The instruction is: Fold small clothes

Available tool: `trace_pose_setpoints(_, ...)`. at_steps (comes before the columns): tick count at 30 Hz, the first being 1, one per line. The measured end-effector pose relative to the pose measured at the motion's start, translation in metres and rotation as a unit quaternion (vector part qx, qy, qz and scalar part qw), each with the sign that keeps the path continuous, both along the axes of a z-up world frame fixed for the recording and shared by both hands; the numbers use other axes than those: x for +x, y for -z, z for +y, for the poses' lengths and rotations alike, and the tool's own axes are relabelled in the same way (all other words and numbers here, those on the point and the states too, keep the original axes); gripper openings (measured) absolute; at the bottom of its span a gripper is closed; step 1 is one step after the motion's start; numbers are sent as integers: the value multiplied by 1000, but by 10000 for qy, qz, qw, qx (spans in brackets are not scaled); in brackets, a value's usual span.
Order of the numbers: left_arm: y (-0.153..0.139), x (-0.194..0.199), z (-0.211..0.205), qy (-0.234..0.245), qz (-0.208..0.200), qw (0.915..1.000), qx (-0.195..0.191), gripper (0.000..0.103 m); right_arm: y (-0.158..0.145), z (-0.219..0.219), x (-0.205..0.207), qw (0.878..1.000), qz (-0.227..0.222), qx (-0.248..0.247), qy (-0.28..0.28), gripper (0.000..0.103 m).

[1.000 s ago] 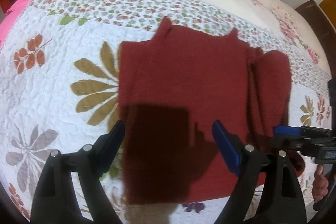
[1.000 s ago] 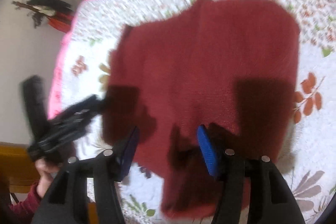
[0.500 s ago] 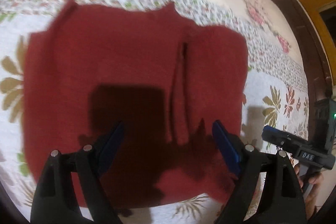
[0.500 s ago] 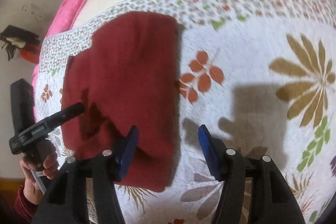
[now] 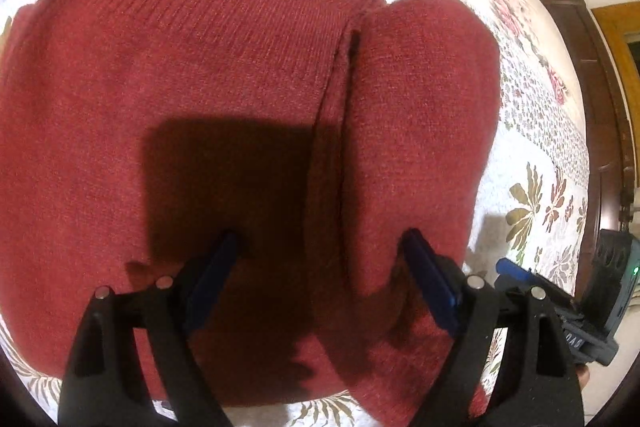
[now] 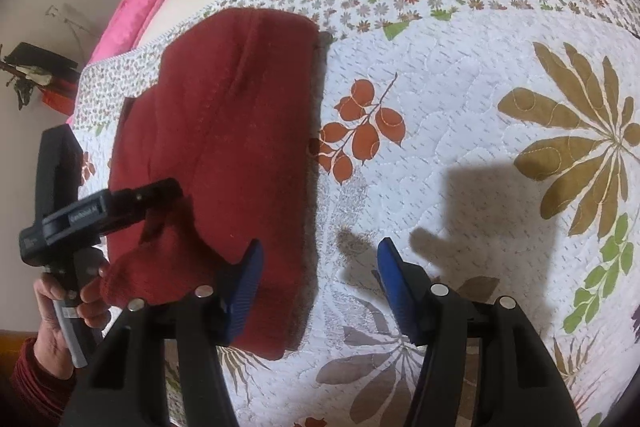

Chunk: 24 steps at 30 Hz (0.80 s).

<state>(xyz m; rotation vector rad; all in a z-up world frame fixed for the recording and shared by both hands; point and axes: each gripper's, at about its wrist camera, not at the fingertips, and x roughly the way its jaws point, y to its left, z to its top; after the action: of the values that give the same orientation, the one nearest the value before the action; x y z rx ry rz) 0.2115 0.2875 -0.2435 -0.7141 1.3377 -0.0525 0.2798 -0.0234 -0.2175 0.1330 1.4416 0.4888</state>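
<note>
Floral quilted bedspread (image 6: 460, 75) carries all. Dark red knitted sweater (image 5: 192, 75) lies flat near bed's left edge, one sleeve folded in over body.

Left tongs (image 5: 320, 275) wide apart, low over sweater hem, holding nothing. Right tongs (image 6: 318, 279) wide, empty, above bare quilt beside sweater's edge.

Advice: bite hem through both layers, lift evenly, carry toward collar, keep folded sleeve from slipping out.

Versus a second ago: left tongs much closer to knit; right tongs swung off sweater onto quilt.
</note>
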Motion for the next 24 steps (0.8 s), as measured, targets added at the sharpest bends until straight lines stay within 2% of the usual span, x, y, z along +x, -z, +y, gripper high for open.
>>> trace_pose_setpoints(1, -1, 0, -1, -3, 3, 10000, -22, 71, 1, 0, -1, 10000, 16, 16, 5, 60)
trace_pose_setpoints(5, -5, 0, -6, -30, -29, 9996, -292, 38, 6, 0, -2, 10000, 39, 0, 17, 60)
trace_pose_setpoints(10, -2, 2, -7, -30, 28, 9995, -298, 37, 9, -1, -2, 9999, 88, 2, 96, 60)
trace_pose_setpoints(12, -5, 0, -4, -90, -72, 9994, -337, 18, 10, -1, -2, 9999, 88, -29, 111, 60)
trace_pose_setpoints(18, -52, -18, 10, -79, -931, 9956, -56, 14, 11, -1, -3, 9998, 112, -54, 137, 60)
trace_pose_setpoints(24, -99, -35, 39, -81, -1408, 9890, 445, 14, 14, 12, -5, 9999, 144, 14, 80, 60)
